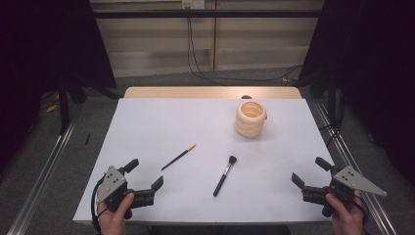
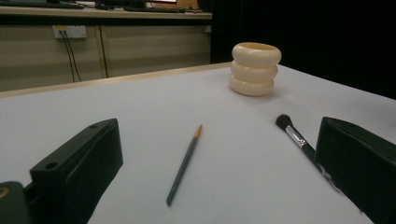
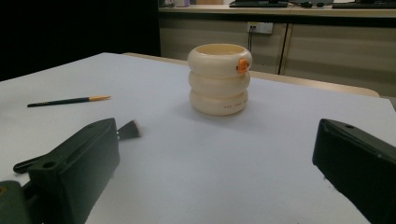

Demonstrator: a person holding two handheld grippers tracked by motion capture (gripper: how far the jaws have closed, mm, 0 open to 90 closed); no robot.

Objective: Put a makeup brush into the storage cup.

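A cream ringed holder cup (image 1: 250,119) (image 2: 255,68) (image 3: 219,78) stands upright at the back right of the white table; an orange knob shows on its side. A thin dark paintbrush with an orange tip (image 1: 178,157) (image 2: 185,164) (image 3: 69,100) lies left of centre. A black makeup brush (image 1: 224,175) (image 2: 297,137) (image 3: 128,130) lies at the middle, bristles pointing away. My left gripper (image 1: 145,175) rests at the front left corner, open and empty. At the front right my right gripper (image 1: 308,171) is open and empty too.
The white table top (image 1: 161,122) has a wooden strip along its far edge. Black curtains hang at both sides. Cables run down the back wall and across the floor. Metal rails flank the table.
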